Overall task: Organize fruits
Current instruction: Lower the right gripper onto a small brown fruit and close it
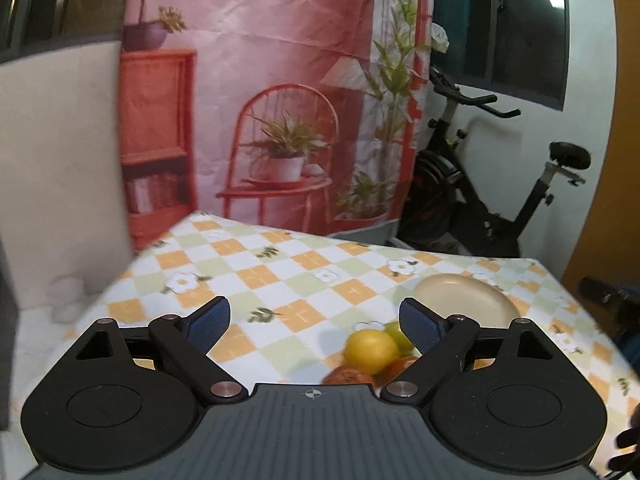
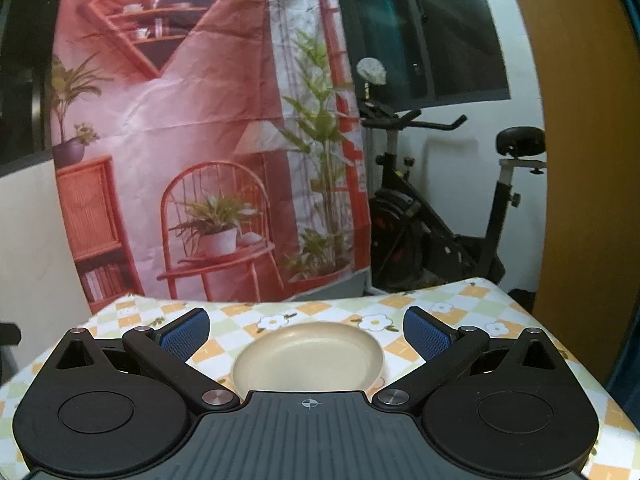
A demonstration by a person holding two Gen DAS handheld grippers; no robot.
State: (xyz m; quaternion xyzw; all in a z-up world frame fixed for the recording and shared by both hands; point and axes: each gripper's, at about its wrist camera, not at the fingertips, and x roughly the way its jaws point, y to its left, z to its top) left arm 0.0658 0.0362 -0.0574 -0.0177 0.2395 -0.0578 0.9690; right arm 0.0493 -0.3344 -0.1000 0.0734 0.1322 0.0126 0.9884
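Checkered tablecloth point(image 1: 280, 264), printed backdrop point(image 1: 248, 80) behind; both grippers' fingers point(image 1: 208, 322) apart, empty.

Both tools share one build. The left hand-held gripper point(image 1: 315, 322) has a dark grey ribbed base with a small white crosshair mark at its front edge, flanked by two black teardrop housings with round recessed discs. Black link arms pivot on silver pins and carry blue, finely textured pads point(image 1: 210, 322). The right hand-held gripper point(image 2: 307, 334) looks identical.
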